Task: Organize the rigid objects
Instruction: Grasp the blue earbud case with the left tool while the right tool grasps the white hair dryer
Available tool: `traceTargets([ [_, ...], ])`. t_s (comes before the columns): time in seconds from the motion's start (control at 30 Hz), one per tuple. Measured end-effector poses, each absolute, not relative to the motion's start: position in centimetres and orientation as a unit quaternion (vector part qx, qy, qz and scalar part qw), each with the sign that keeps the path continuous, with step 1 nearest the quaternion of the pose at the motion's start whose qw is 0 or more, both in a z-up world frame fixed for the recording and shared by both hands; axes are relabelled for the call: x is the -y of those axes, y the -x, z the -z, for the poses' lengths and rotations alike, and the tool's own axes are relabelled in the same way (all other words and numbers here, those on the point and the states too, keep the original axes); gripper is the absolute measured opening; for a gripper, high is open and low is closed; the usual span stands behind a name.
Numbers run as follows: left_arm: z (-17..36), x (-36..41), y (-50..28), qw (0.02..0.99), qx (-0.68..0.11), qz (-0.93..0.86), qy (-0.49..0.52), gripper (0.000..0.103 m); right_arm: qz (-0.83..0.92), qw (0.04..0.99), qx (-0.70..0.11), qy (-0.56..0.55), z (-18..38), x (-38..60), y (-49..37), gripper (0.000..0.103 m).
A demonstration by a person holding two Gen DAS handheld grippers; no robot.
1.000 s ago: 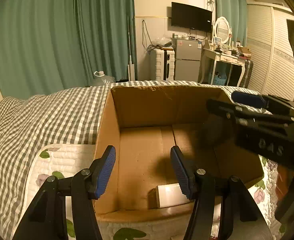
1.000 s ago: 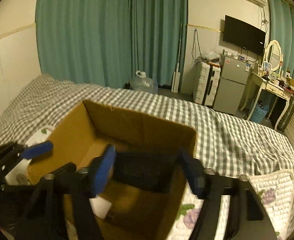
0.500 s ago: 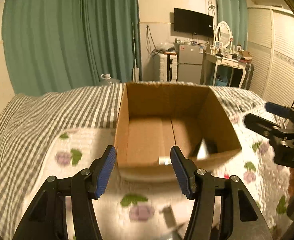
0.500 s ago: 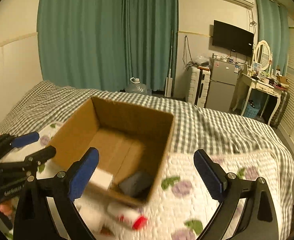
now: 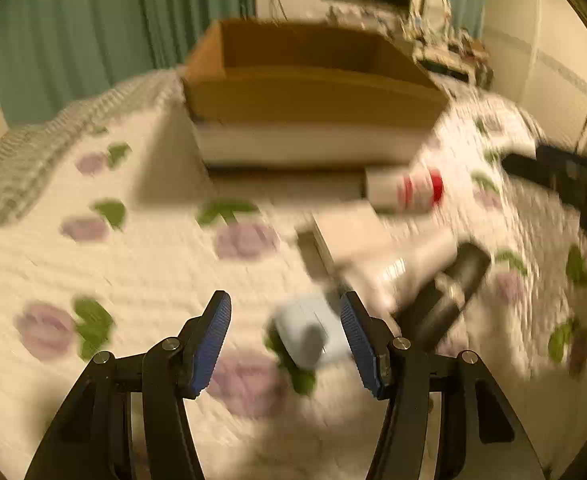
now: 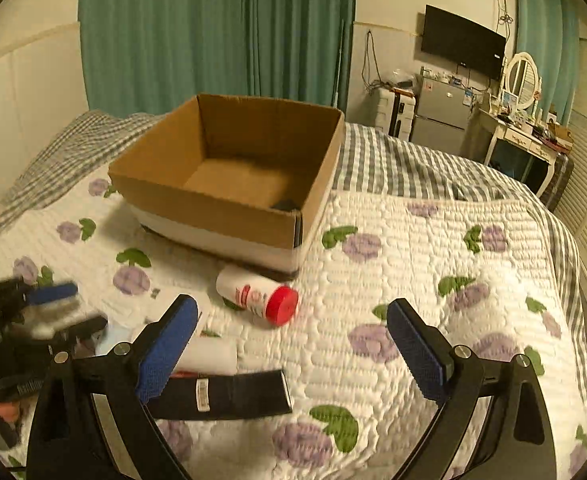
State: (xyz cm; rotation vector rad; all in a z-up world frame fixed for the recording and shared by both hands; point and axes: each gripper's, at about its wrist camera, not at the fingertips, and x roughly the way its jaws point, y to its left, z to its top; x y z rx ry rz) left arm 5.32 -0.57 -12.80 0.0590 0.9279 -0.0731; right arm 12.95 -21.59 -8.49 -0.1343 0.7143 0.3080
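An open cardboard box [image 6: 213, 216] [image 5: 313, 96] stands on the flowered quilt with a dark object [image 6: 285, 204] in its near right corner. In front of it lie a white bottle with a red cap [image 6: 257, 294] [image 5: 405, 192], a white tube [image 6: 209, 354] and a flat black item with a label [image 6: 229, 396]. My right gripper [image 6: 291, 312] is wide open above the quilt, holding nothing. My left gripper [image 5: 285, 320] [image 6: 45, 308] is open over a pale blue object [image 5: 309, 336] that lies near its right finger, untouched. A white flat box [image 5: 353, 232] and a black object [image 5: 453, 292] lie beside it. The left wrist view is blurred.
The quilt [image 6: 413, 260] covers the near bed, with a checked blanket [image 6: 393, 160] behind the box. Green curtains [image 6: 213, 32], a small fridge [image 6: 437, 116] and a dressing table [image 6: 517, 140] stand beyond. A person's fingers [image 6: 1, 412] show at the lower left.
The right gripper released the dark object into the box and opened wide. Both grippers drew back from the box and dipped toward the items on the quilt.
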Motion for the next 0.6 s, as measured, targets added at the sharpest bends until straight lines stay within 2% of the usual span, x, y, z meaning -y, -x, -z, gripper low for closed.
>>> traceTargets([
  [0.17, 15.0, 2.2, -5.6, 0.875, -0.478, 0.051, -0.062, 0.060, -0.152, 0.923, -0.347, 0.063, 8.6, 21.6, -12.9, 0.096],
  [0.37, 16.4, 2.9, -6.8, 0.875, -0.477, 0.049, -0.073, 0.060, -0.158, 0.918, -0.361, 0.050, 9.4, 21.8, -13.3, 0.096],
  [0.43, 16.4, 2.9, -6.9, 0.877, -0.472, 0.052, -0.074, 0.056, -0.160, 0.916, -0.364, 0.048, 9.7, 21.8, -13.4, 0.096],
  [0.6, 15.3, 2.5, -6.7, 0.882, -0.464, 0.048, -0.066, 0.056, -0.169, 0.915, -0.363, 0.051, 9.8, 21.7, -13.3, 0.096],
])
